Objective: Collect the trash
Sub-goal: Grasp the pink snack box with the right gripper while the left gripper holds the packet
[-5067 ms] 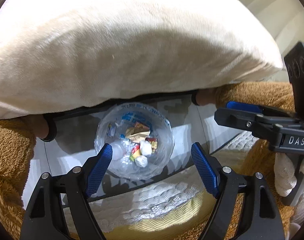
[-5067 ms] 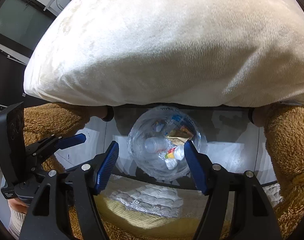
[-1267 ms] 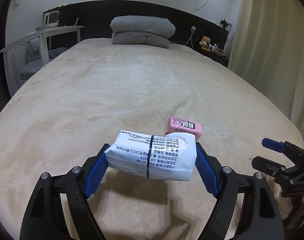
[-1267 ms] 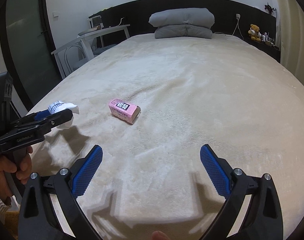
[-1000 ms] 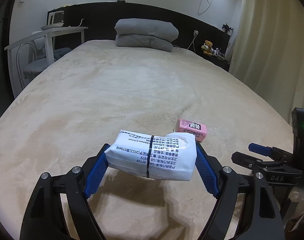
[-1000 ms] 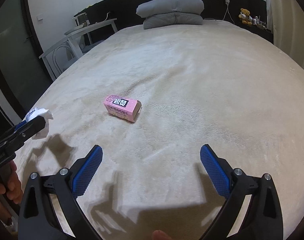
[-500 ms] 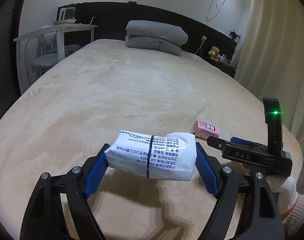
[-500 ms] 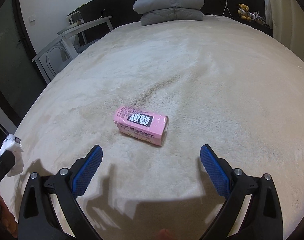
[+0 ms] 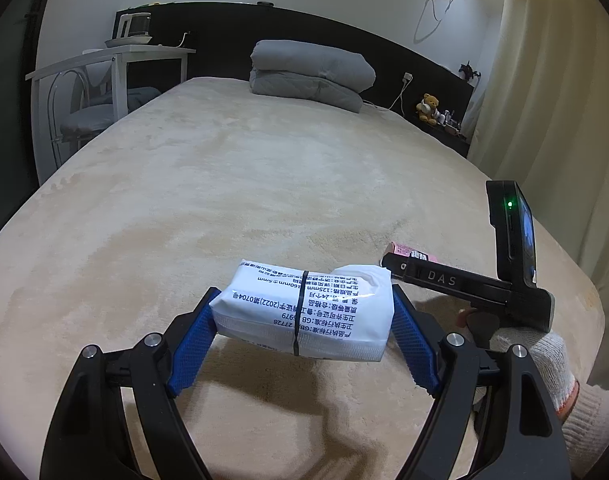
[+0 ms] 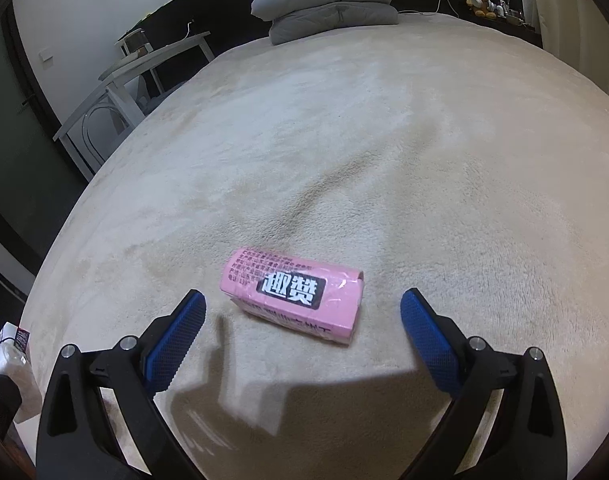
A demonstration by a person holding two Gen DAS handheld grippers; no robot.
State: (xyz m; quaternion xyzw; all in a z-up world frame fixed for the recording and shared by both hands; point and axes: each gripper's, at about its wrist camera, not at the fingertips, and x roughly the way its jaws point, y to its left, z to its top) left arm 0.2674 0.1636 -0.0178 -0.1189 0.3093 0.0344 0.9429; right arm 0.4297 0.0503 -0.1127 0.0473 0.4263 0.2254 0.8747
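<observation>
My left gripper [image 9: 302, 314] is shut on a white tissue pack [image 9: 304, 312] with printed text, held crosswise above the beige bed cover [image 9: 224, 184]. A pink box [image 10: 294, 294] with a black label lies flat on the cover; its end [image 9: 408, 251] peeks out behind the right gripper's finger in the left wrist view. My right gripper [image 10: 302, 324] stands open just in front of the box, one blue pad [image 10: 176, 332] on each side of it, neither touching it. A gloved hand [image 9: 532, 344] holds that gripper. The tissue pack's corner [image 10: 8, 352] shows at the far left of the right wrist view.
Folded grey bedding [image 9: 310, 74] lies at the head of the bed against a dark headboard. A white desk [image 9: 108, 56] and a chair [image 9: 84, 116] stand to the left. A small teddy bear [image 9: 428, 106] sits on a ledge at the right, next to cream curtains [image 9: 556, 92].
The right gripper has moved forward and down to the pink box, which now lies between its open fingers. The left gripper still holds the tissue pack, having shifted only slightly.
</observation>
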